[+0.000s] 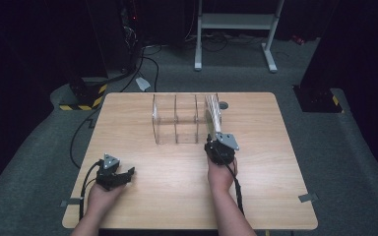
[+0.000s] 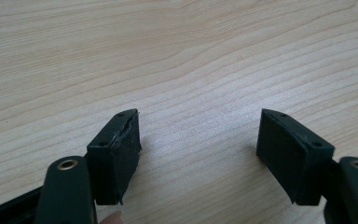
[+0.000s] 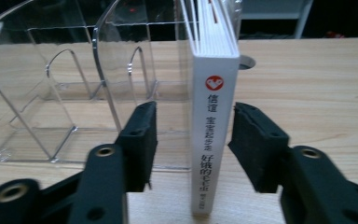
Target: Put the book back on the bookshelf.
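Note:
A white book (image 3: 214,107) with a red heart mark and dark lettering on its spine stands upright in the right-hand slot of a clear acrylic rack (image 3: 51,93), spine toward me. My right gripper (image 3: 193,135) is open, with one pad on each side of the spine; the left pad stands clearly off the book. From above, the right gripper (image 1: 214,138) sits at the rack's (image 1: 177,120) front right corner, by the book (image 1: 212,114). My left gripper (image 2: 198,140) is open over bare wood. It rests near the table's front left (image 1: 127,173).
The rack's other two slots hold nothing. A round cable hole (image 1: 224,105) lies in the wooden table (image 1: 275,187) behind the rack. A white metal stand (image 1: 236,22) and dark cabinets are on the floor beyond. Cables trail off the left edge.

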`<state>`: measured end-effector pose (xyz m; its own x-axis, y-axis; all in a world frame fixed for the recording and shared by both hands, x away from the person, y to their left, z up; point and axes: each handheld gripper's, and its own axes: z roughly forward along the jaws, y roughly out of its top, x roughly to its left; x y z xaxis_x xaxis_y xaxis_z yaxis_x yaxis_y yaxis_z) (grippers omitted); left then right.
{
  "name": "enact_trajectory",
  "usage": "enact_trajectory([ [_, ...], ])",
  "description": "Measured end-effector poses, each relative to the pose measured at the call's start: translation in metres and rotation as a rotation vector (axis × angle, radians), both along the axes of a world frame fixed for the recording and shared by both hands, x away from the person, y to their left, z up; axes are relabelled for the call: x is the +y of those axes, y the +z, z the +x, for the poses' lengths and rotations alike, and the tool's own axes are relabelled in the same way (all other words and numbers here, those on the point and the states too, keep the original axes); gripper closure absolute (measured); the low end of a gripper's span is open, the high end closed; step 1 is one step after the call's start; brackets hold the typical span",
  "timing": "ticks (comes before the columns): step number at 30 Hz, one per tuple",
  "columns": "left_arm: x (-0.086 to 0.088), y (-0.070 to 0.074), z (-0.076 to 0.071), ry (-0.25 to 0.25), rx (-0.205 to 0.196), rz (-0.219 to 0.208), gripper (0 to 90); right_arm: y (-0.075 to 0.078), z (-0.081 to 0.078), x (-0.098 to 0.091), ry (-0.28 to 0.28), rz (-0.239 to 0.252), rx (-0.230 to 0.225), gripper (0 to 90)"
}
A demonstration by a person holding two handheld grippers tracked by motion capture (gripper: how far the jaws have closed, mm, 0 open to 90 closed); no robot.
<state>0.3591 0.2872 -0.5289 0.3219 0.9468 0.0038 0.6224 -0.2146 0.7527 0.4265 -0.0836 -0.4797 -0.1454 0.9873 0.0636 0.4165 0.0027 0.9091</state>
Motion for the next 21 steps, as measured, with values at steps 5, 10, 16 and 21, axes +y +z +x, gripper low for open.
enact_trajectory([
  [5, 0.0, 0.0, 0.0, -0.001, 0.001, 0.0, 30.2, 0.002, -0.002, -0.001, 0.031, 0.015, 0.006, 41.4],
  [10, 0.0, 0.0, 0.0, -0.001, 0.002, 0.0, 30.2, 0.006, -0.006, -0.004, 0.078, 0.006, -0.005, 36.9],
  [16, 0.0, 0.0, 0.0, 0.0, 0.0, 0.0, 30.1, 0.007, -0.011, -0.01, 0.105, 0.01, 0.0, 31.8],
  [21, 0.0, 0.0, 0.0, 0.0, 0.0, 0.0, 30.2, 0.007, -0.018, -0.017, 0.118, 0.012, -0.002, 30.5],
])
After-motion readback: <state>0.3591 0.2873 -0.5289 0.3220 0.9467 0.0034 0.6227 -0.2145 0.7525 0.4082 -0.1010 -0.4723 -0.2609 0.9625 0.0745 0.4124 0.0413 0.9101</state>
